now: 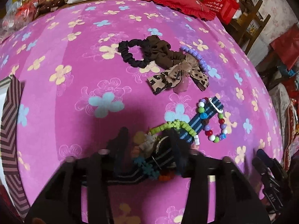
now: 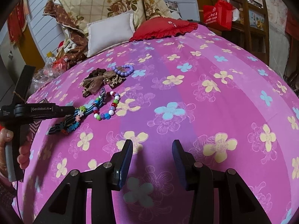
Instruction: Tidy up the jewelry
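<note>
Jewelry lies on a pink flowered bedspread (image 1: 74, 93). My left gripper (image 1: 149, 141) is open, its fingers astride a pile: a blue striped watch strap (image 1: 198, 123), a green knotted bracelet (image 1: 173, 126) and a watch face, touching the pile. It also shows in the right wrist view (image 2: 72, 110). A multicoloured bead bracelet (image 1: 214, 128) lies just right. Farther off lie a black scrunchie (image 1: 129, 54), a brown scrunchie (image 1: 160, 52), a leopard bow (image 1: 179, 76) and a purple bead bracelet (image 1: 196, 56). My right gripper (image 2: 152, 147) is open and empty above bare bedspread.
A striped box (image 1: 11, 130) stands at the left edge of the bed. A red cushion (image 2: 164, 28), a white pillow (image 2: 110, 31) and folded quilts lie at the head. A wooden chair (image 2: 250, 22) with a red bag stands to the right.
</note>
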{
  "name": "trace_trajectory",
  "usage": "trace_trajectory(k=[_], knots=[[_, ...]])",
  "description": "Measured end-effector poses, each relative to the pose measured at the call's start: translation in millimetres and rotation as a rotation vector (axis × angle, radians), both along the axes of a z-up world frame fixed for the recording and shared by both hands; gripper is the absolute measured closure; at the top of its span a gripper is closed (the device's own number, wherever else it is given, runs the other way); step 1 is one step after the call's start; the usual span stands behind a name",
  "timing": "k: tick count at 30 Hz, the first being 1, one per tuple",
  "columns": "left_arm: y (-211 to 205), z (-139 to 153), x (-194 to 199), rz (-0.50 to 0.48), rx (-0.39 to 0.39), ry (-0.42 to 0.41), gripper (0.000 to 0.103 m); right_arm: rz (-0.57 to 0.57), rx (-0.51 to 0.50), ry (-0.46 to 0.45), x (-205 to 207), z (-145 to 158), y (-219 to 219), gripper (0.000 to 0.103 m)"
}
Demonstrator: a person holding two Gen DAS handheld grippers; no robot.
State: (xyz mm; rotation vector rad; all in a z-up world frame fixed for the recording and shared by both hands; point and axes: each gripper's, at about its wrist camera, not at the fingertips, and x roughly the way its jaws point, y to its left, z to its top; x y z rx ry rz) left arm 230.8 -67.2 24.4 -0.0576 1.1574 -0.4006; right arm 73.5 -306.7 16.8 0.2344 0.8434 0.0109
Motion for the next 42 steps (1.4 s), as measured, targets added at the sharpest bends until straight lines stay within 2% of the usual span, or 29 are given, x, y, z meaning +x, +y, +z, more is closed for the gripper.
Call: trace_trajectory(k=[1,2,4,9,12,19,24,26,28,32,34,36,37,42], knots=[[0.8,1.6,-0.5,0.01,0.002,0.009,0.102,0.002,0.001,0.004,0.6,-0.7,0.2,0.061],[0.4,3.2,-2.2,0.026,0.051,0.004,0.102,0.002,0.001,0.005,1.1,-1.3,0.2,0.061],[1.4,8.7,-8.3,0.034,0.083,-0.039,0.103,-0.001,-0.001,0.008,1.8,-1.5,-0.2,0.061],[19.6,35.5,-29.8,0.096,0.028,-0.091,0.103,-0.004,-0.002,0.007,1.8,-1.1,-0.3,0.061],[17.1,49.6,-39.5,0.082,0.033,-0.118,0.103,-0.014,-0.017,0.001,-0.1,0.0,0.2,0.061],[-0.1,28.4,-16.1,0.039,0.077,-0.051,0.101,-0.005,-0.042,-0.029,-10.0,6.9,5.4,0.061],[-8.4,6.2,-6.8,-0.047,0.09,-0.001,0.099,0.017,-0.037,-0.023,-7.0,4.6,8.0,0.061],[-7.7,4.5,-4.9,-0.057,0.104,-0.025,0.095,0.024,-0.031,-0.017,-5.7,3.3,8.9,0.061],[-7.0,-2.8,1.2,-0.072,0.116,-0.003,0.092,0.029,-0.026,-0.013,-4.3,2.0,9.7,0.061],[-13.0,-3.0,4.5,-0.135,0.135,-0.042,0.087,0.035,-0.024,-0.004,-1.6,-1.4,10.5,0.061],[-21.4,-3.1,1.9,-0.17,0.167,-0.07,0.08,0.036,-0.02,0.009,0.3,-4.6,10.8,0.061],[-31.8,-4.2,-2.0,-0.198,0.218,-0.102,0.081,0.037,-0.014,0.019,1.1,-7.1,10.9,0.061],[-35.7,-4.2,-2.5,-0.202,0.228,-0.104,0.092,0.036,-0.014,0.018,1.3,-7.6,10.8,0.061],[-39.7,-3.7,-8.9,-0.141,0.216,-0.111,0.092,0.034,-0.029,0.019,1.5,-7.8,11.8,0.061]])
